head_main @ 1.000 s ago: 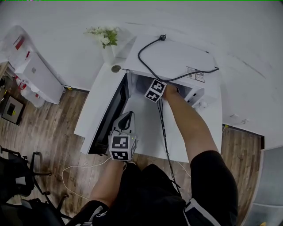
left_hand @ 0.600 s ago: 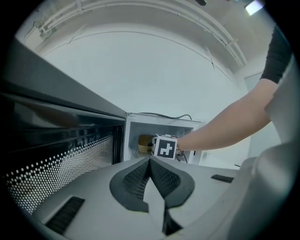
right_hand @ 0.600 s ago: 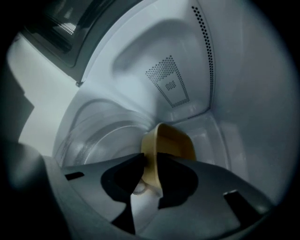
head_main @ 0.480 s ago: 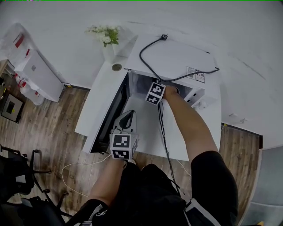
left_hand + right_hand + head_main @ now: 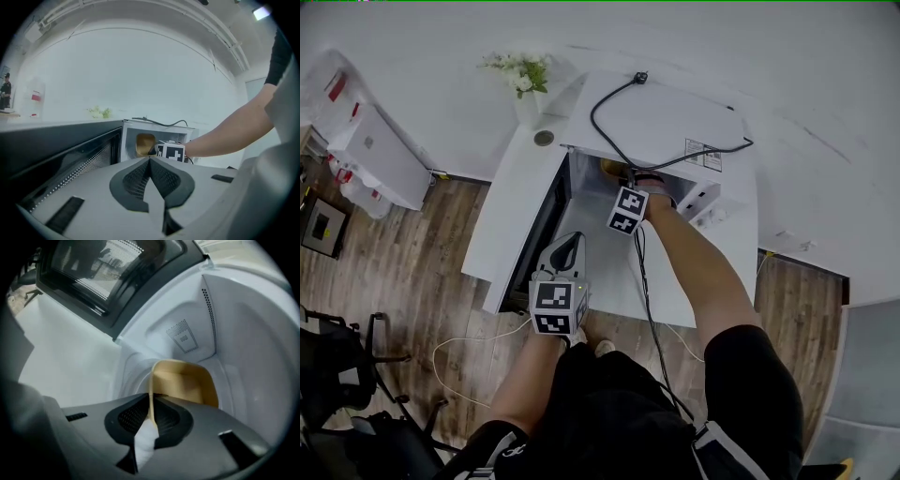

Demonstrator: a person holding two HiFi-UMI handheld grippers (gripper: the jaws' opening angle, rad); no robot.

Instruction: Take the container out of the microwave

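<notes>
1. Gripping step in hand: clamped onto the near wall of the tan container (image 5: 187, 380) with the right gripper (image 5: 151, 404), jaws just closed down to a narrow gap, thin wall pinched between the pads.
2. Located inside the microwave (image 5: 675, 117) cavity, close to its open front, with the door (image 5: 539, 234) swung wide to the left.
3. Left gripper (image 5: 150, 159): pads pressed together on nothing, held out in front of the open door, well apart from the container.
4. Next, most likely: draw straight back through the opening, keeping the container level and clear of the frame. Judged risky, since a pinch on one thin wall could let it tilt or slip.
5. Hidden: base, far side and any contents, all behind the right gripper's body. Cannot tell whether resting on the cavity floor or lifted off it.
6. From the head view, only a sliver of tan showing past the marker cube (image 5: 626, 208), with the jaws out of sight inside the cavity.
</notes>
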